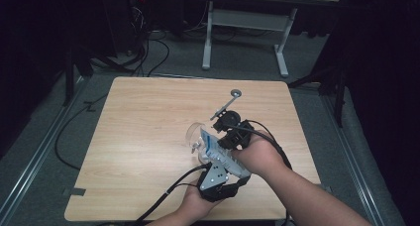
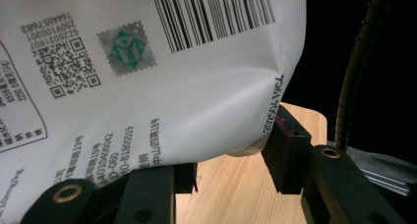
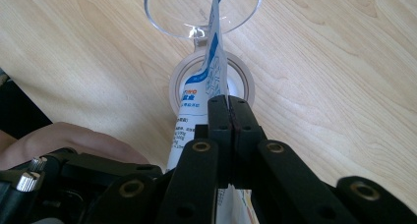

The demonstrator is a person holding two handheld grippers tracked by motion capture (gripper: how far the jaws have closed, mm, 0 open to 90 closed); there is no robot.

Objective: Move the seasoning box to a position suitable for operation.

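Above a wooden table [image 1: 148,117], the left gripper [image 1: 214,182] clamps the belly of a white pouch [image 2: 162,71] while the right gripper [image 3: 229,103] pinches its top edge flat over a clear lidded cup [image 3: 201,8]. Squeezing harder could spill the contents onto the table.

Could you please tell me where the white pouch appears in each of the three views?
High view: the pouch lies centre, between both grippers.
Left gripper view: it covers the upper left, barcode at top.
Right gripper view: it is seen edge-on at centre, above the shut jaws.
Shared landmark: the wooden table.
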